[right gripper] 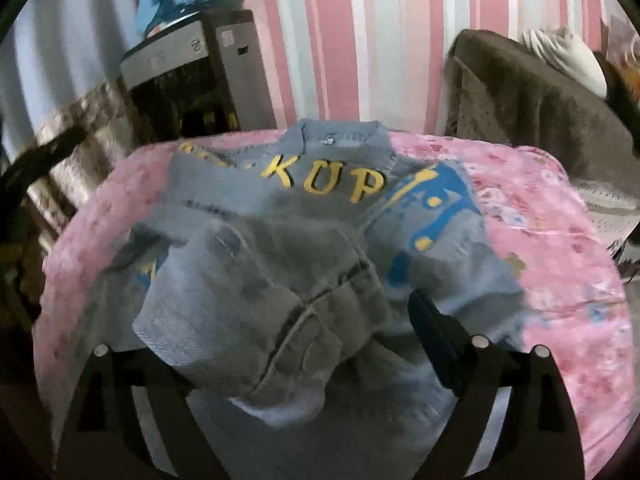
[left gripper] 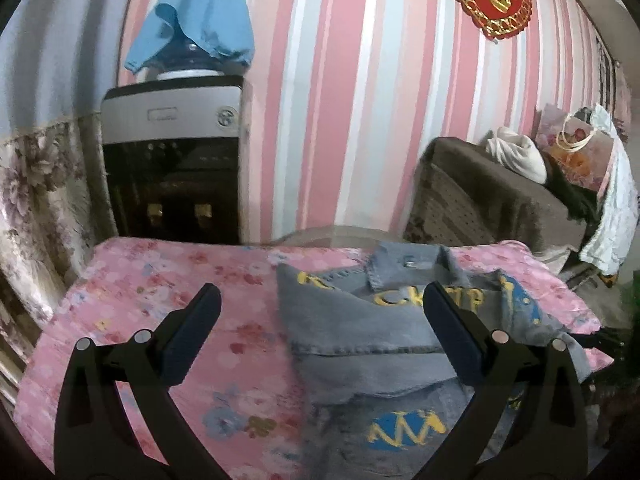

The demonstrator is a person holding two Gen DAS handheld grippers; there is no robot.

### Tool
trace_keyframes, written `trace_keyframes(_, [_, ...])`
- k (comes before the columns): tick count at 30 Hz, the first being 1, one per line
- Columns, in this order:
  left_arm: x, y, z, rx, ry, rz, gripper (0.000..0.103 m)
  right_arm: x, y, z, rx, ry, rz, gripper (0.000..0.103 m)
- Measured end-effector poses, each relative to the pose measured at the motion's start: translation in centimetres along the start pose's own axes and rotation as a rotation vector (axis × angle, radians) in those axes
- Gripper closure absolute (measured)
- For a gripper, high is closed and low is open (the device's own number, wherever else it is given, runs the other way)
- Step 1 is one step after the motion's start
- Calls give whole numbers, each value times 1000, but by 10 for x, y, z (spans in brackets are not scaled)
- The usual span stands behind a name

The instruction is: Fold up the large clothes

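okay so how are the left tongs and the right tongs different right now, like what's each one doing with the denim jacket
The left tongs are spread wide with nothing between the jaws; in the right tongs a bunched fold of the denim jacket fills the gap and hides one finger.
The left tongs hover above the jacket's edge and the pink floral cover; the right tongs are over the jacket's middle.
Both point toward the collar and the striped wall.

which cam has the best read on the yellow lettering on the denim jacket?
Right wrist. The yellow lettering faces the camera across the denim jacket, with "KUP" readable, though a bunched sleeve covers the cloth below. In the left wrist view the same lettering is small, and a gripper finger cuts across it.
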State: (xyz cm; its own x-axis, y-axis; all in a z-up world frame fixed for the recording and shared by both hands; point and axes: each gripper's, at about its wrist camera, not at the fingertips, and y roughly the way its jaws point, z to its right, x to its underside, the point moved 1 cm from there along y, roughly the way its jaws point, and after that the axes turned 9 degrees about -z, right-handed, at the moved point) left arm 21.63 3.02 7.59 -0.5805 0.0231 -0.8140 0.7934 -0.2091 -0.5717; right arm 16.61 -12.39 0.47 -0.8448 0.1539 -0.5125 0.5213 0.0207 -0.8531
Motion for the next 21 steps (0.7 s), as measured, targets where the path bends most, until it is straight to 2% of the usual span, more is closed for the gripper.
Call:
trace_keyframes(3, [1, -4, 15, 60, 4, -24, 3, 29, -18, 12, 47, -68, -59, 11])
trace_keyframes(5, [5, -10, 31, 88, 26, -33, 3, 49, -26, 26, 35, -69, -107, 11])
trace_keyframes(9, [28, -27, 60, 162, 48, -62, 3, 86, -44, 50, -104, -71, -200, 11])
trace_keyframes(12, [55, -38, 82, 227, 59, -111, 3, 115, -62, 48, -160, -161, -246, 8])
trace_keyframes(15, [80, -47, 102, 266, 54, -165, 3, 123, -84, 63, -173, -131, -156, 8])
trace_keyframes(17, [96, -48, 117, 317, 32, -214, 3, 116, -94, 84, -111, -61, -52, 7])
trace_keyframes(21, [120, -38, 148, 405, -35, -324, 3, 99, -105, 123, -25, 83, 84, 6])
